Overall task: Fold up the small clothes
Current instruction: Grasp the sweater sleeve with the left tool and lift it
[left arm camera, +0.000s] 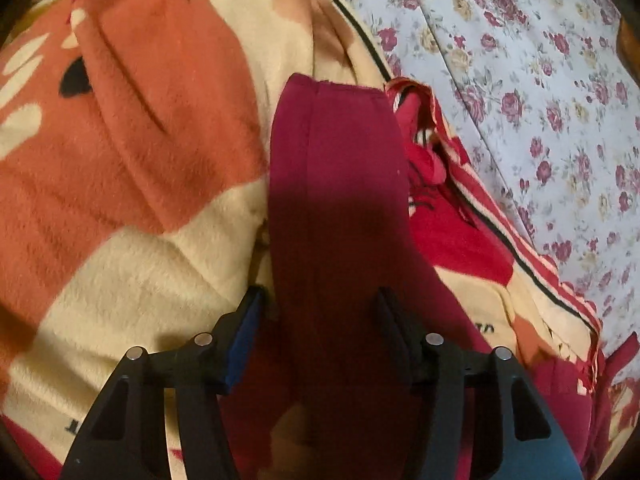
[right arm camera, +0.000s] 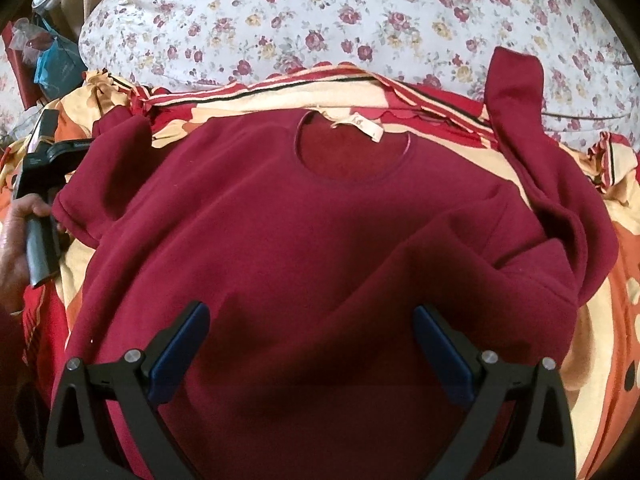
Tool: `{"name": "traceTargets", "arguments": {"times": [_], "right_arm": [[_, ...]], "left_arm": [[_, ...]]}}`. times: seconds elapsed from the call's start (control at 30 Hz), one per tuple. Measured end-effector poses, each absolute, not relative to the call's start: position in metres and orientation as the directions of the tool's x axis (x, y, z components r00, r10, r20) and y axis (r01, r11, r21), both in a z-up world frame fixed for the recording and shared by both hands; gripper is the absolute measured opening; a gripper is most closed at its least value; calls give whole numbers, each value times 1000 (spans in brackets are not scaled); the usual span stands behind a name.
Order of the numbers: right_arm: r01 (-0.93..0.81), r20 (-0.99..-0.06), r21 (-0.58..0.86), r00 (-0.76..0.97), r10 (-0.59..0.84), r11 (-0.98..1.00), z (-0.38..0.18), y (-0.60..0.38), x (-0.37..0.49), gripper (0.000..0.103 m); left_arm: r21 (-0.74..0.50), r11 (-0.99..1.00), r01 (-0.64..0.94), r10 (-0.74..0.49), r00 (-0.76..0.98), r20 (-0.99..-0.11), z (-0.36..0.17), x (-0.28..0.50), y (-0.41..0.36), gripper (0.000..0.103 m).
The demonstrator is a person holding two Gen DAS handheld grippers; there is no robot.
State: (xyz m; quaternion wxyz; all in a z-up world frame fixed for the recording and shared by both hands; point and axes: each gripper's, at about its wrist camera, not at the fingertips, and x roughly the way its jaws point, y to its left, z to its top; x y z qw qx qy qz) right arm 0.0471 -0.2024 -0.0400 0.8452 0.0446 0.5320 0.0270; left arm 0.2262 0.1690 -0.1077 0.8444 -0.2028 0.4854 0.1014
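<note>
On bed, over fleece blanket (right arm camera: 624,300), we see maroon sweater (right arm camera: 304,240) spread flat, neckline with white label (right arm camera: 362,126) away from us. At far left of right wrist view, our left hand (right arm camera: 16,248) grips left tool handle. Left tool (left arm camera: 318,304): fingers apart, straddling left sleeve (left arm camera: 336,168), nothing clamped. Right tool (right arm camera: 312,320): blue pads (right arm camera: 182,346) wide apart above sweater hem area, holding nothing. Right sleeve (right arm camera: 520,120) lies crumpled, cuff reaching onto floral sheet (right arm camera: 280,20).
</note>
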Motion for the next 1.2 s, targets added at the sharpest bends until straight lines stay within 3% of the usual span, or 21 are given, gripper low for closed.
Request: {"name": "traceTargets", "arguments": {"times": [0.07, 0.1, 0.3, 0.63, 0.83, 0.97, 1.2], "right_arm": [[5, -900, 103, 426, 91, 995, -43, -202, 49, 103], [5, -900, 101, 426, 89, 995, -44, -202, 49, 103], [-2, -898, 103, 429, 94, 995, -41, -203, 48, 103], [30, -887, 133, 450, 105, 991, -32, -212, 39, 103], [69, -874, 133, 478, 84, 989, -20, -230, 28, 103], [136, -856, 155, 513, 64, 979, -8, -262, 15, 103], [212, -844, 146, 536, 10, 966, -5, -296, -3, 103]], "left_arm": [[-244, 906, -345, -35, 515, -856, -107, 228, 165, 19], [-262, 910, -321, -61, 520, -852, -106, 229, 164, 0], [-422, 872, -248, -200, 606, -770, -67, 210, 172, 0], [-446, 894, -34, -288, 721, -631, 31, 164, 131, 0], [-446, 877, 179, -427, 714, -554, 72, 132, 61, 0], [-444, 842, 308, -529, 634, -563, 67, 115, -3, 0], [-460, 793, 401, -607, 449, -656, 5, 96, -98, 0]]}}
